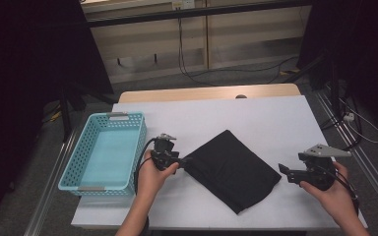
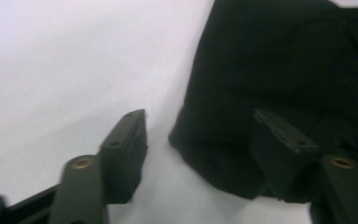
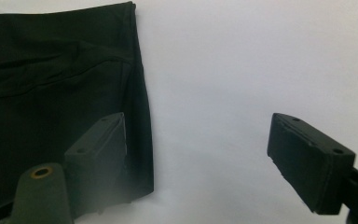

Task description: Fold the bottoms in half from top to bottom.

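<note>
A black folded cloth (image 1: 231, 169) lies flat on the white table (image 1: 275, 118), one corner pointing left. My left gripper (image 1: 183, 160) sits at that left corner. In the left gripper view its jaws (image 2: 198, 126) stand apart, with the edge of the cloth (image 2: 284, 60) lying between them and nothing pressed. My right gripper (image 1: 281, 172) hovers just off the cloth's right corner. In the right gripper view it (image 3: 198, 128) is open over bare table, its left jaw above the edge of the cloth (image 3: 51, 70).
A light blue perforated basket (image 1: 74, 167) stands at the table's left side, close to my left hand. Bare white tabletop lies behind and to the right of the cloth. Cables run over the floor beyond the table.
</note>
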The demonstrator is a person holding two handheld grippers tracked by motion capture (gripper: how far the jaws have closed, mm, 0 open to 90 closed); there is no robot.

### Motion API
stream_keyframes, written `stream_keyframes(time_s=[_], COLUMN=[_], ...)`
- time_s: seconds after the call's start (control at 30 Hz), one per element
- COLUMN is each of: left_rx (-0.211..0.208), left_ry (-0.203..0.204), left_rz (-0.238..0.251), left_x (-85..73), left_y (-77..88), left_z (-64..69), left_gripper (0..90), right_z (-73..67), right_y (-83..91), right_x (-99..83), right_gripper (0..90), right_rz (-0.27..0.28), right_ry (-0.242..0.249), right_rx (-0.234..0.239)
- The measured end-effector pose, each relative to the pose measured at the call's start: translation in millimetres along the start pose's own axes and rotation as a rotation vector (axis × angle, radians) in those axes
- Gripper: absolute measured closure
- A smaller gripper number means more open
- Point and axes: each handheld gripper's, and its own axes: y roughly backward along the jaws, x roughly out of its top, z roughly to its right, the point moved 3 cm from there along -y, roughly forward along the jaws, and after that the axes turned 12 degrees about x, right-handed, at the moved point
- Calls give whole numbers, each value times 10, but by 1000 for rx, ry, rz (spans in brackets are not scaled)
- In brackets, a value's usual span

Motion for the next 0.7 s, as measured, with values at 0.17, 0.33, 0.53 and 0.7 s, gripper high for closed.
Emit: stream_keyframes(time_s=[0.17, 0.33, 0.53, 0.7], left_rx=[7, 40, 88, 51], left_ry=[-9, -48, -97, -102], left_rz=[-38, -46, -47, -41], left_x=[-84, -89, -77, -57], left_y=[-44, -44, -65, -81], left_z=[68, 156, 303, 390], left_gripper=[377, 452, 598, 793], right_z=[-27, -31, -40, -49], right_y=[-9, -15, -43, -48], right_x=[4, 6, 8, 18], right_gripper=[195, 195, 195, 195], right_rz=[-4, -6, -11, -11], right_ry=[8, 8, 13, 15], right_rx=[8, 9, 10, 12])
